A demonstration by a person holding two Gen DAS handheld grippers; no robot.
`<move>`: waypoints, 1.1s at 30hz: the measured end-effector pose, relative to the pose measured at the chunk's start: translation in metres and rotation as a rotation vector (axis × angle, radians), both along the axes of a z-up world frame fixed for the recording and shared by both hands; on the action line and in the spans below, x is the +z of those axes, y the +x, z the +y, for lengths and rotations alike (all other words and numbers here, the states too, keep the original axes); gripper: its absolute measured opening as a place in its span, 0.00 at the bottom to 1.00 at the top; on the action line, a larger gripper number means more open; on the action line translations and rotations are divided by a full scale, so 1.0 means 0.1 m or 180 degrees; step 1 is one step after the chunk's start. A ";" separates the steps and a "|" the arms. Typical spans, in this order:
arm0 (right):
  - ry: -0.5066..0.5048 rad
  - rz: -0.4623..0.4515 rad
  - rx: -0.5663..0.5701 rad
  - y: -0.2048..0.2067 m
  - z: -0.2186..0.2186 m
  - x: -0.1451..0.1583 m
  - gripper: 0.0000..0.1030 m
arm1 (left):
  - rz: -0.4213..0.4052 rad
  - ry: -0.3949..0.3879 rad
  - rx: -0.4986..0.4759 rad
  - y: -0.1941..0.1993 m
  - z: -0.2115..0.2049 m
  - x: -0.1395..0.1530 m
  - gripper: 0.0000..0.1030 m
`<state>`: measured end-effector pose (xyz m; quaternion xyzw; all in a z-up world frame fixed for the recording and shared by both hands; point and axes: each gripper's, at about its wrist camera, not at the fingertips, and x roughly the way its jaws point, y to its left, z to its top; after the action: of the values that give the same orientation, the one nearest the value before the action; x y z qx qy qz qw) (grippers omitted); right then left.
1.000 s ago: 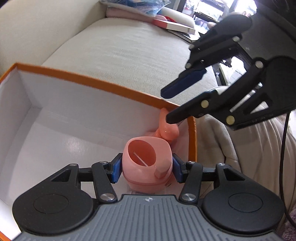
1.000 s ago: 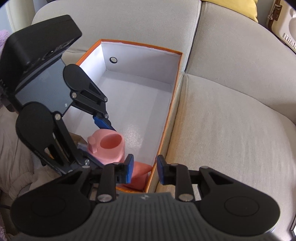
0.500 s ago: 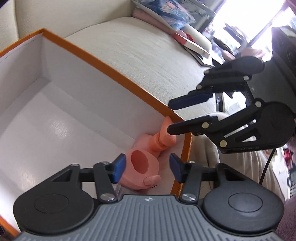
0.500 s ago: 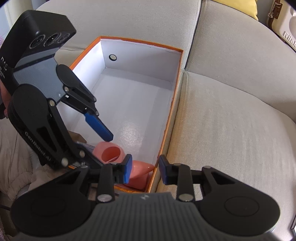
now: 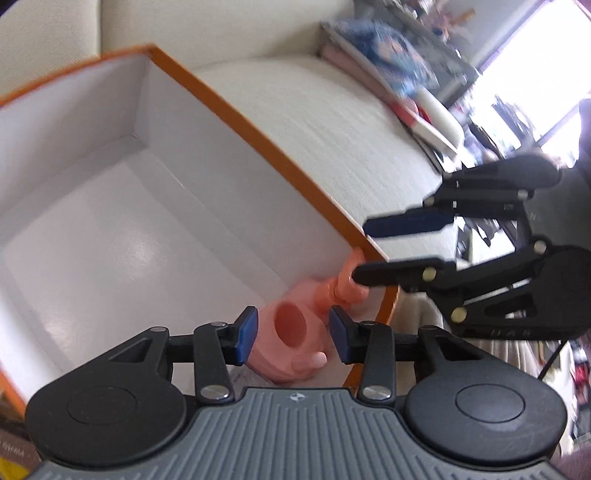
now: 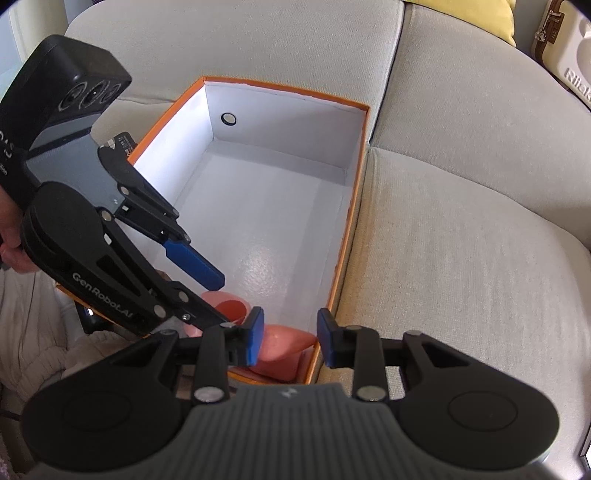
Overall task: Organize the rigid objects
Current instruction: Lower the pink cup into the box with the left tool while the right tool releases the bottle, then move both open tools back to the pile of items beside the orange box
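A pink plastic cup (image 5: 291, 339) lies on its side in the near corner of a white box with an orange rim (image 5: 258, 144). My left gripper (image 5: 291, 328) hangs just over it. Its jaws are closing with the cup showing between the pads, which do not press on it. A second pink plastic piece (image 5: 347, 280) rests against the box wall beside the cup. My right gripper (image 6: 291, 341) hovers open over that corner, above the pink piece (image 6: 284, 341), holding nothing. In the right wrist view the left gripper (image 6: 221, 301) partly hides the cup (image 6: 231, 306).
The box (image 6: 349, 229) sits on a beige sofa (image 6: 461, 240). A stack of books (image 5: 406, 74) lies at the sofa's far end. A yellow cushion (image 6: 461, 14) and a white case (image 6: 565, 55) stand behind. A cream blanket (image 6: 37, 354) lies left of the box.
The left gripper let go of the cup, which now lies on its side on the box floor. The gripper rolled and its jaws narrowed. The right gripper stayed put.
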<state>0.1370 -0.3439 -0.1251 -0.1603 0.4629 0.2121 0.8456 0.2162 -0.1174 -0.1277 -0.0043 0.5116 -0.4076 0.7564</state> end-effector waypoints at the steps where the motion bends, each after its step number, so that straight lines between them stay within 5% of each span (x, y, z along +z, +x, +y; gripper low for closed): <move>1: 0.0001 -0.0013 -0.0009 0.00 0.01 0.01 0.32 | -0.0059 -0.0051 0.0069 -0.04 0.02 0.06 0.46; 8: -0.0019 -0.0207 -0.0033 -0.10 0.21 0.16 0.32 | -0.0531 -0.0100 0.0595 -0.39 0.36 0.50 0.46; 13: 0.0295 -0.0246 -0.0129 -0.26 0.40 0.20 0.32 | -0.0672 -0.0065 0.0892 -0.64 0.61 0.68 0.46; 26: 0.0672 -0.0259 -0.0347 -0.47 1.19 0.20 0.32 | -0.0313 0.0071 0.1688 -0.96 1.52 0.61 0.35; 33: 0.0744 -0.0130 -0.0049 -0.55 1.67 0.13 0.31 | 0.0050 0.0199 0.2059 -1.07 2.02 0.40 0.30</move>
<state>0.0822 -0.1773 -0.1126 -0.0613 0.4189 0.2549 0.8694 0.1093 0.0848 -0.0875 -0.1465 0.5018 -0.1301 0.8425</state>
